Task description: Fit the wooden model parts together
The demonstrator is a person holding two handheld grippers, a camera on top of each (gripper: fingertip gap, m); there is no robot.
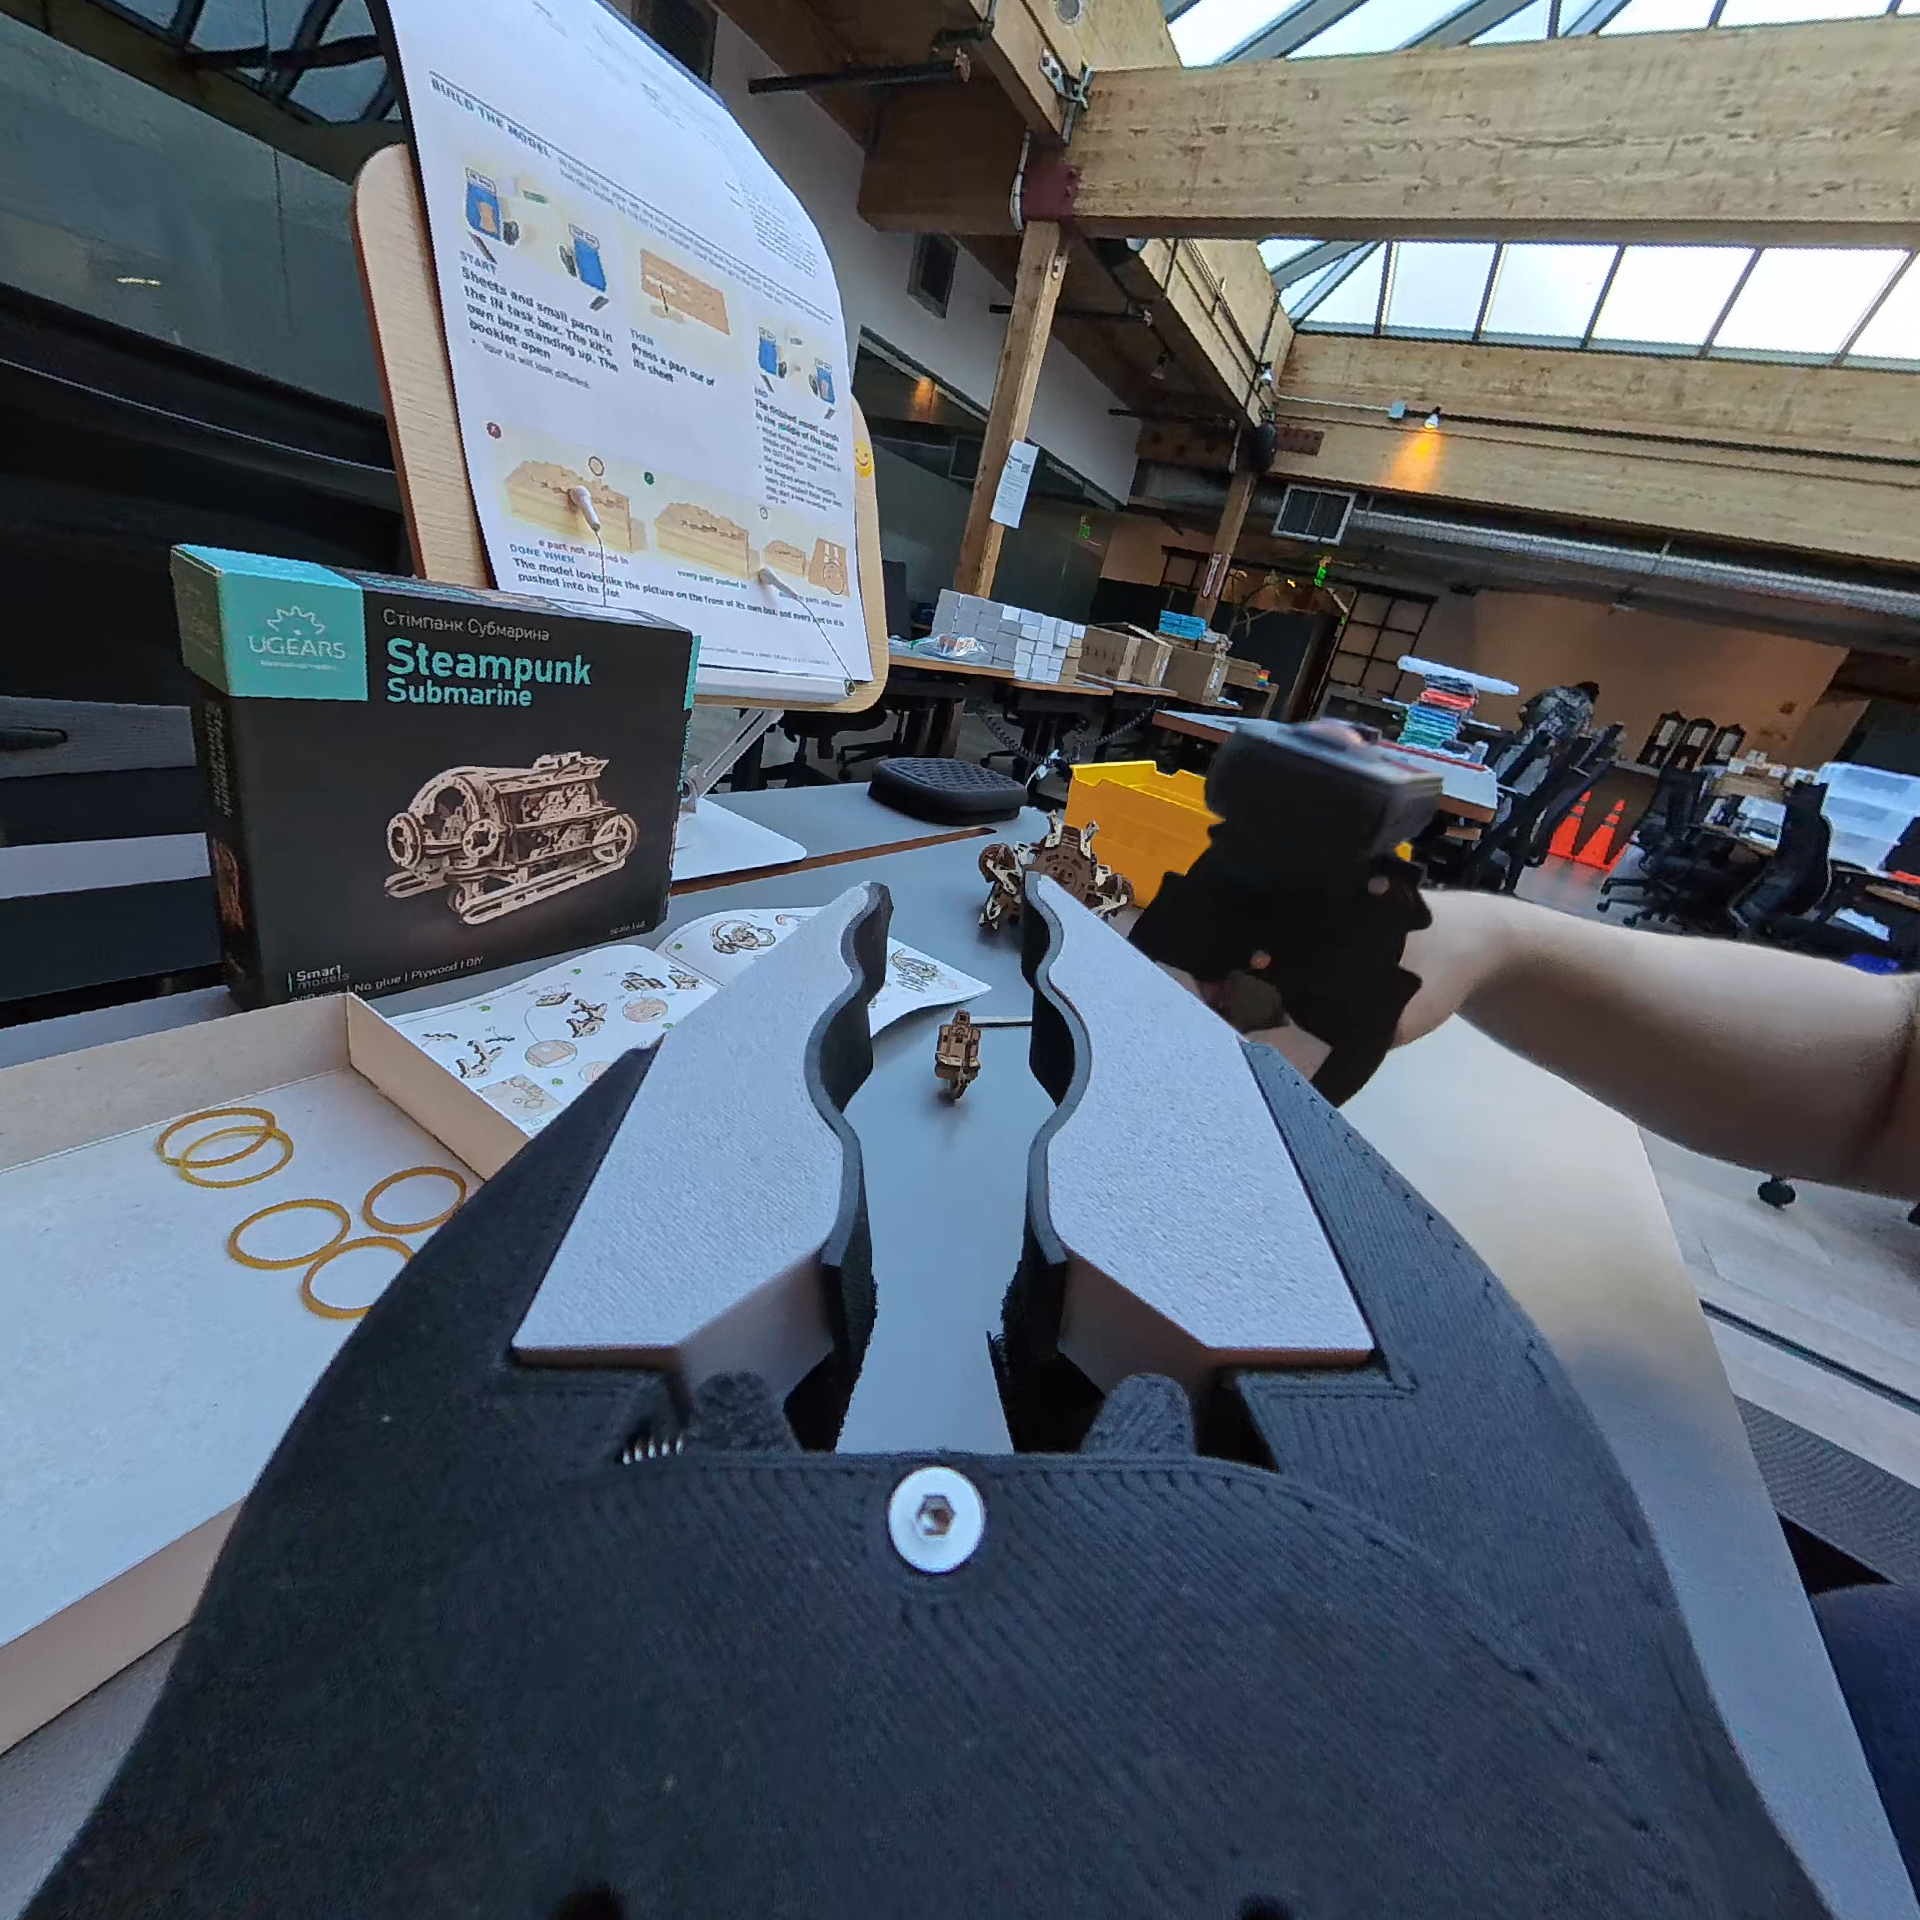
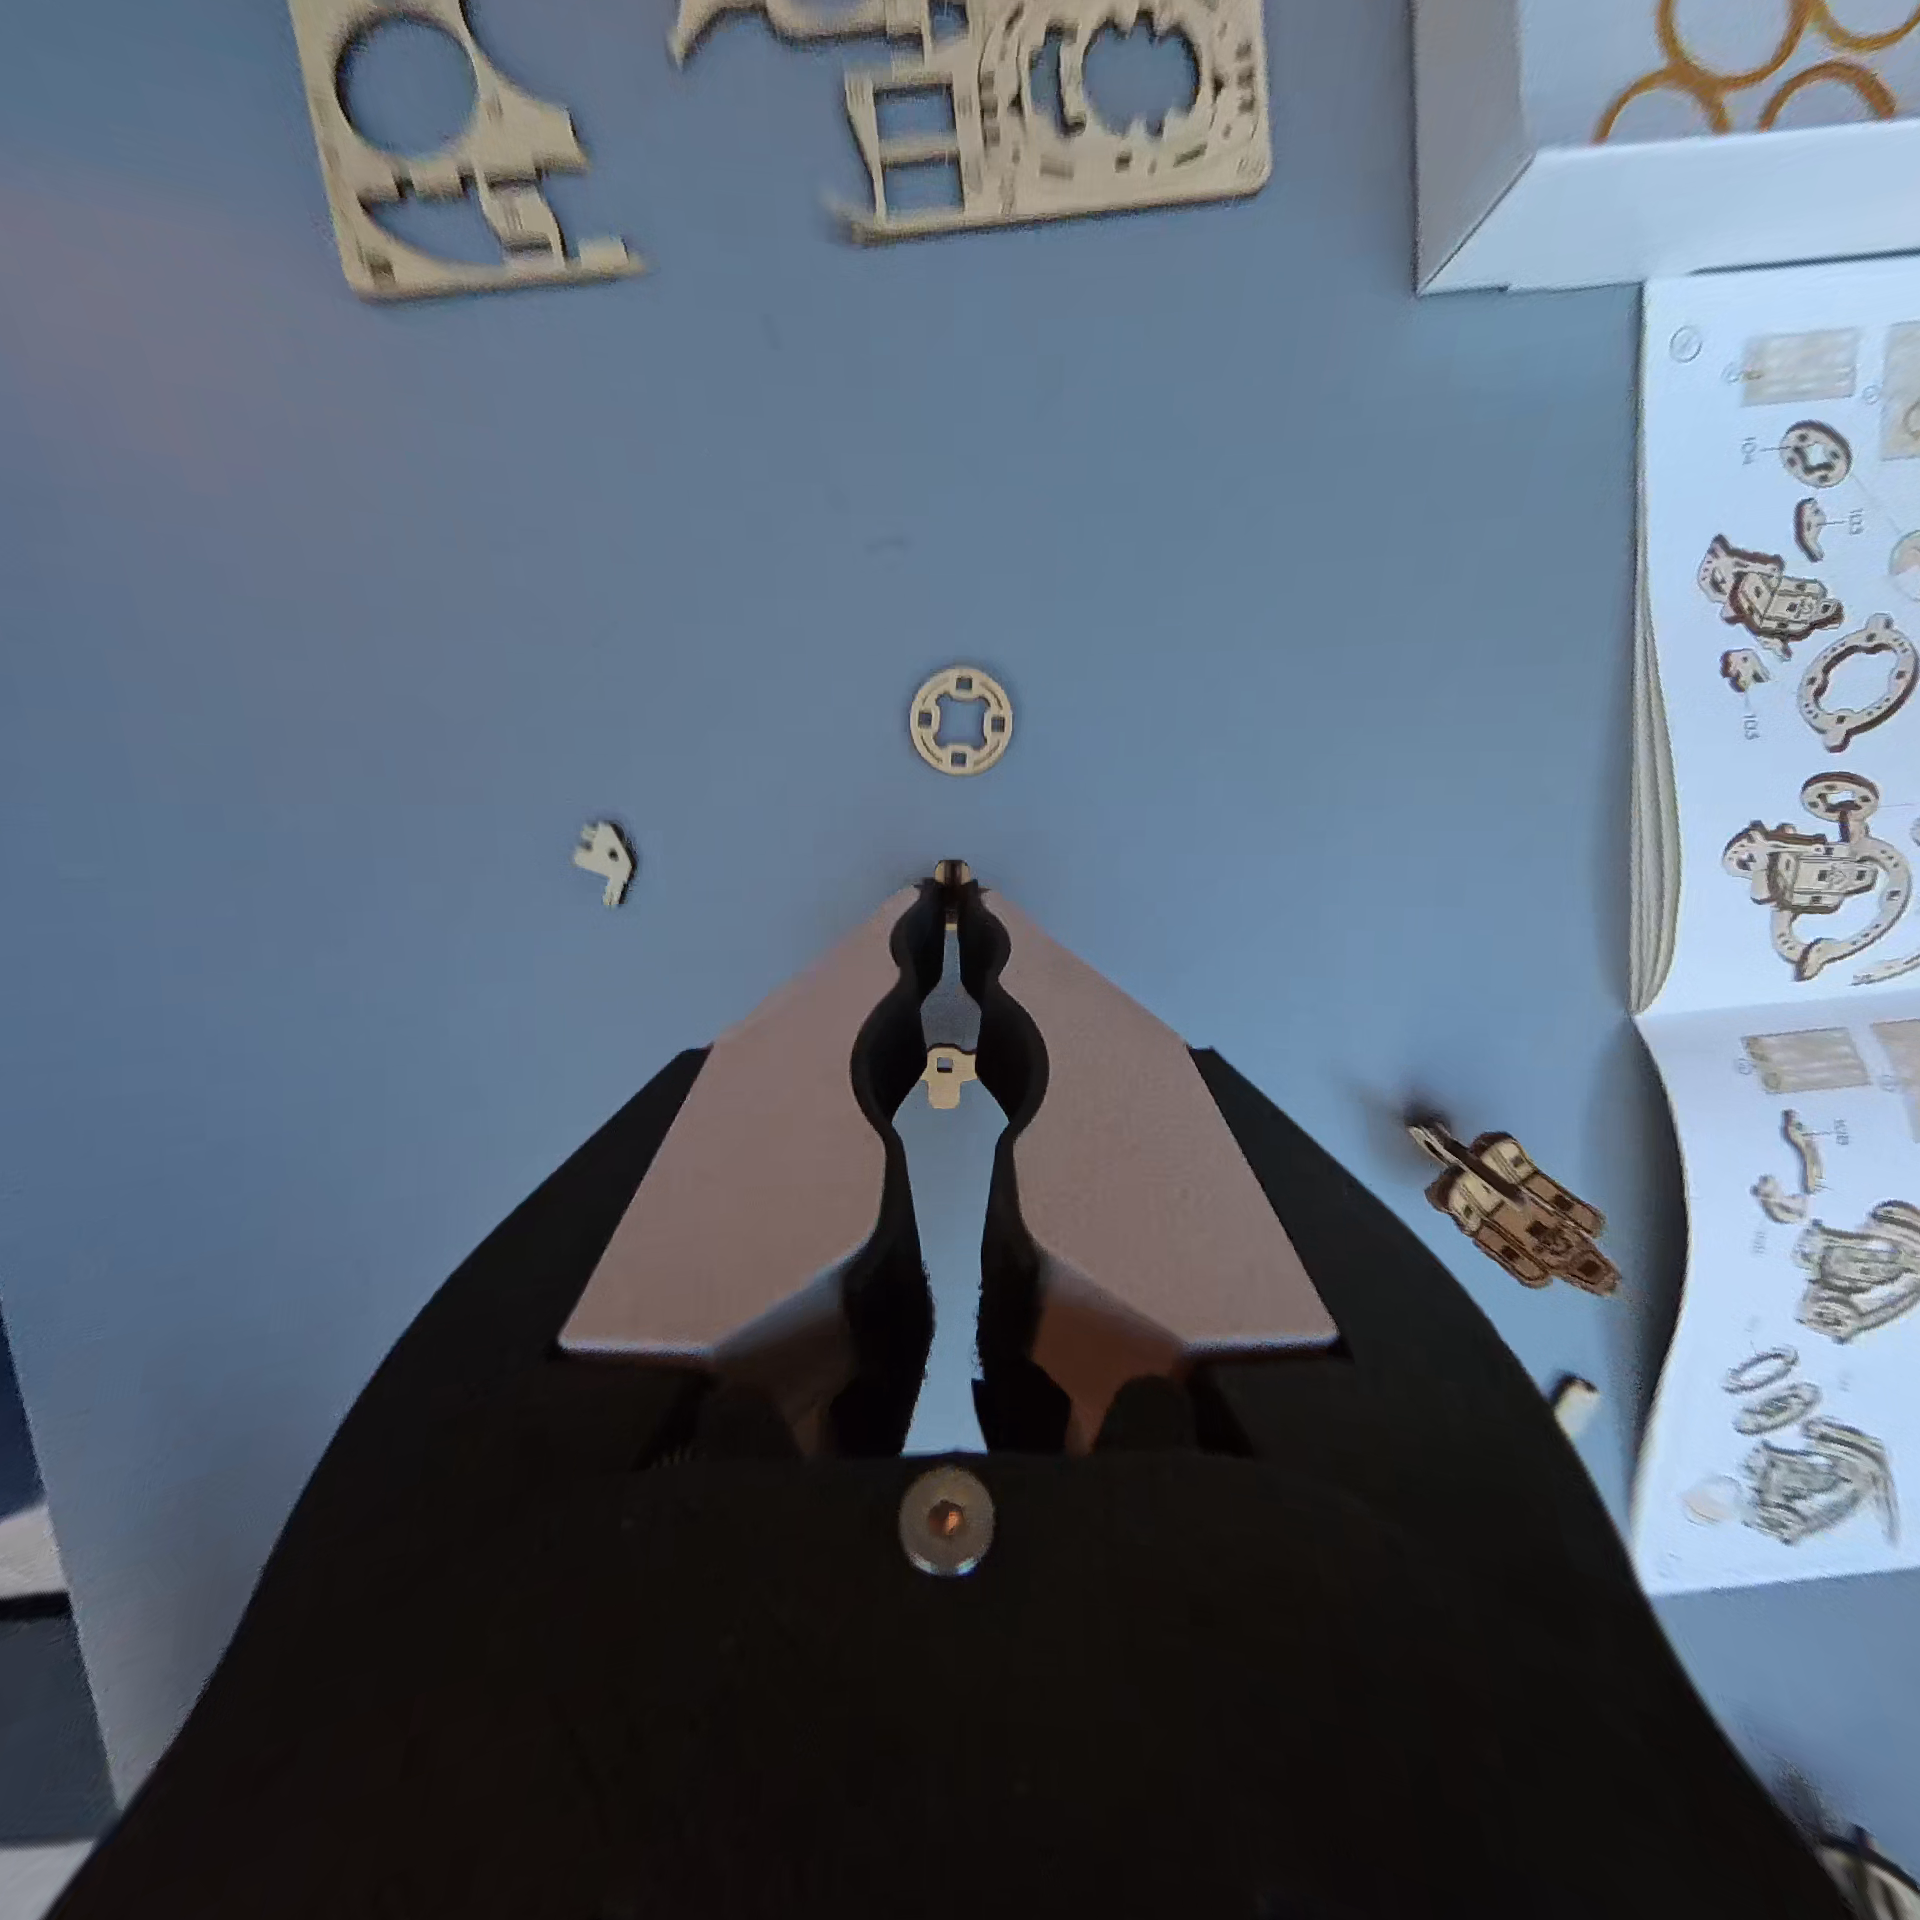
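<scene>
In the left wrist view my left gripper is open and empty, above the grey table. A small wooden sub-assembly stands on the table between and beyond its fingers. A larger wooden assembly sits farther back. My right gripper, held by a hand, points down at the table there. In the right wrist view my right gripper is shut on a thin small wooden piece at its tips. A wooden ring part lies just beyond it. A wooden tab shows through the finger gap.
The kit box, an open booklet and a tray with rubber bands lie to the left. A yellow bin stands behind. Punched wooden sheets, a loose piece and a sub-assembly lie on the table.
</scene>
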